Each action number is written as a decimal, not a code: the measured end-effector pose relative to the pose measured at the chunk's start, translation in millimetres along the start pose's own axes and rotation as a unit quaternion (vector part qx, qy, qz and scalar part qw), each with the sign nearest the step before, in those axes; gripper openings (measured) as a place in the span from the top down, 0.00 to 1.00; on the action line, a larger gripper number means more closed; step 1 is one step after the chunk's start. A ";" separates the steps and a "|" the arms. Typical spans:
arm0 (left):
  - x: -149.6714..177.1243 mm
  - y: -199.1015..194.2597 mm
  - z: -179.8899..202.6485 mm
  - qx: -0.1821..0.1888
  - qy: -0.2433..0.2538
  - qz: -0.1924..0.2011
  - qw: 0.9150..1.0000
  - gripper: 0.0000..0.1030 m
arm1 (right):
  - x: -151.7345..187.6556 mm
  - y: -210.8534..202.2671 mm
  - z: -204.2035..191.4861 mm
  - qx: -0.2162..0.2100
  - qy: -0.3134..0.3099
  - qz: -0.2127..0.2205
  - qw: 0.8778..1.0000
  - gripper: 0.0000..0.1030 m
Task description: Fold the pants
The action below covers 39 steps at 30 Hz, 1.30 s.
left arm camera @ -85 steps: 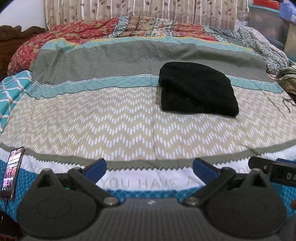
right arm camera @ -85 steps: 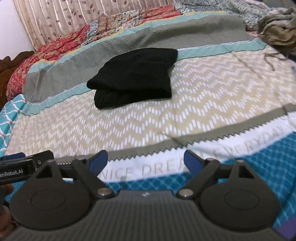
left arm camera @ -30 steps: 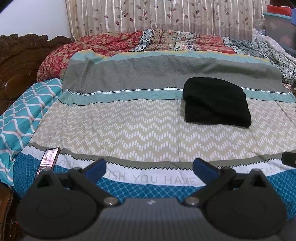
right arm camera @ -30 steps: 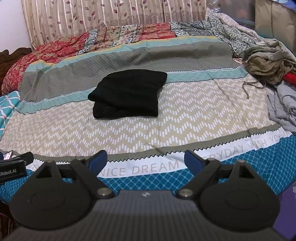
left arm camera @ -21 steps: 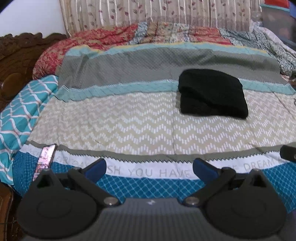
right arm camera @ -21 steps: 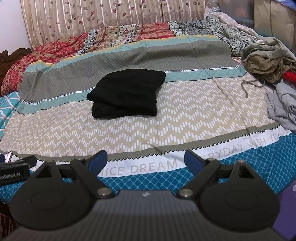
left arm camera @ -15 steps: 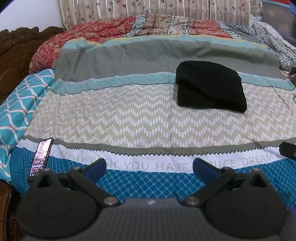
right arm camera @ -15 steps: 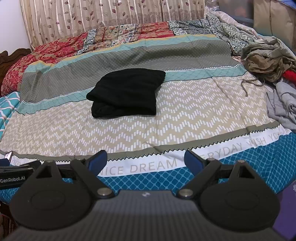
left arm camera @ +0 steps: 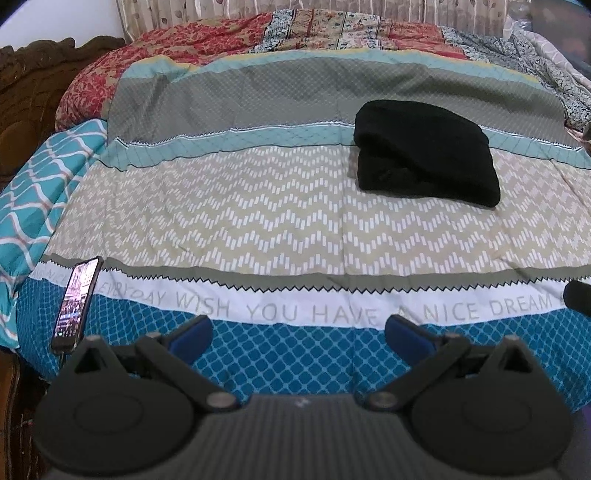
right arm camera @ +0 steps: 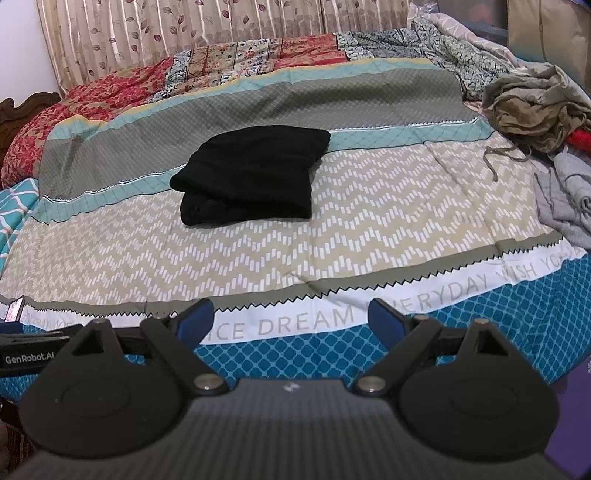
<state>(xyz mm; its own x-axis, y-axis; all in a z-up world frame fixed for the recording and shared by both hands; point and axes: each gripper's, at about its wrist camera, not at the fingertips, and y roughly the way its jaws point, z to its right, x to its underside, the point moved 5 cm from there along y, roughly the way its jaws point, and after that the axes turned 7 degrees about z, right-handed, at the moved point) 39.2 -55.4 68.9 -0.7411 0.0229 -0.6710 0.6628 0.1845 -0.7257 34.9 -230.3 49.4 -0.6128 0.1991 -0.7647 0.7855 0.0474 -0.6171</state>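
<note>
One pair of black pants (right arm camera: 251, 173), folded into a compact stack, well ahead of both grippers on the patterned bedspread (right arm camera: 332, 236); apparently finished. Left gripper (left arm camera: 298, 334) and right gripper (right arm camera: 291, 317) spread wide, empty, held back at the near edge. Phone (left arm camera: 75, 302) left; crumpled clothes (right arm camera: 535, 107) far right; curtains (right arm camera: 184, 33) beyond.

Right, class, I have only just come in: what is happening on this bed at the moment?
A person holds two grippers, both open and empty, at the near edge of the patterned bedspread. The left gripper and right gripper touch nothing. The black pants lie folded in a compact bundle mid-bed. A phone with a lit screen rests near the left edge, and a heap of unfolded clothes lies to the right.
</note>
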 end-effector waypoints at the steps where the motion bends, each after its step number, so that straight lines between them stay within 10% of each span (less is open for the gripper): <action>1: 0.5 0.8 0.1 0.000 0.001 -0.002 1.000 0.00 | 0.7 0.5 -0.5 0.000 0.000 -0.001 1.000 0.11; 39: 30.5 34.1 7.6 0.012 0.018 -0.090 0.996 0.00 | 16.6 16.7 -1.6 -0.010 0.006 -0.041 0.999 0.11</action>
<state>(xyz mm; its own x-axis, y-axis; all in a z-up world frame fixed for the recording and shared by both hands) 40.0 -55.9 22.5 -0.8513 0.0273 -0.5239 0.5207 0.1657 -0.8375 38.1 -224.7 26.7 -0.6737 0.2062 -0.7096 0.7347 0.0831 -0.6733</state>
